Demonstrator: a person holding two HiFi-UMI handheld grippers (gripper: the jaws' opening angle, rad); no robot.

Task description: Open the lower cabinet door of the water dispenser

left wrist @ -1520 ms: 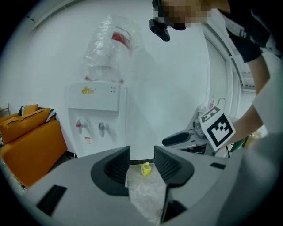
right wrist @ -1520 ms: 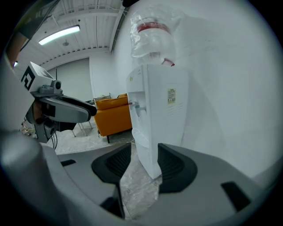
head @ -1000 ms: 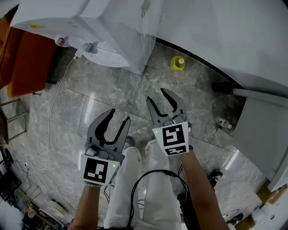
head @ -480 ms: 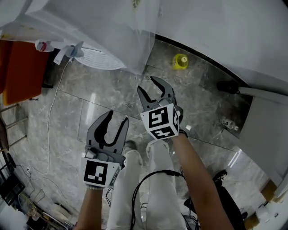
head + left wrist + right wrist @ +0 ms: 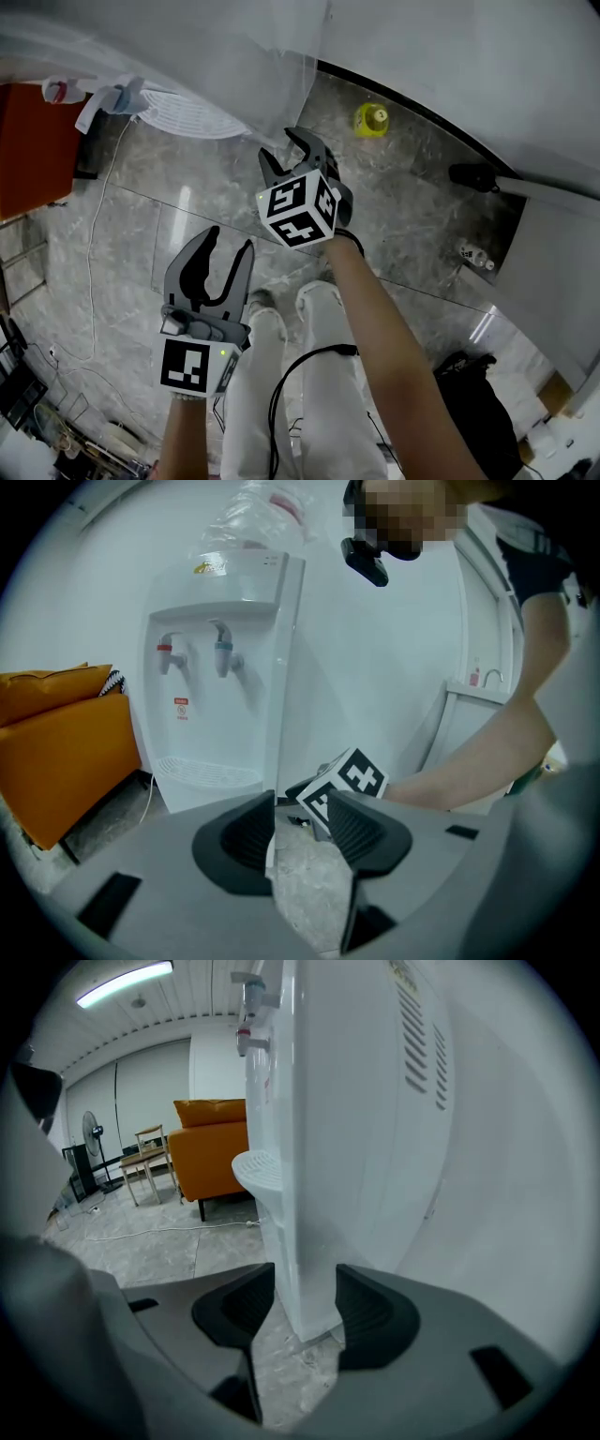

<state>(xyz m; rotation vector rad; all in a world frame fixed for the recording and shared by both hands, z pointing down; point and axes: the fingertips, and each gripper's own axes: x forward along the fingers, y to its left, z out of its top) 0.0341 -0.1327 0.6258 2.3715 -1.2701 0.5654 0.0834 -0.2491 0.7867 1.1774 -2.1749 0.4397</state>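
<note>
While right tool (image 5: pixel 281 148) just opening wider (nothing between, dispenser (image 5: pixel 356 1147) ahead), left tool (image 5: pixel 230 240) spread, empty.

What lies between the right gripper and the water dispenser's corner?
Only bare floor. The right gripper view shows it: the right gripper, its jaws just opened wider, frames the corner of the water dispenser without gripping it.

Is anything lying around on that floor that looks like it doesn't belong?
A small yellow object sits alone on the floor, and a white cable trails loose across it beside the water dispenser. Nothing looks spilled or broken.
</note>
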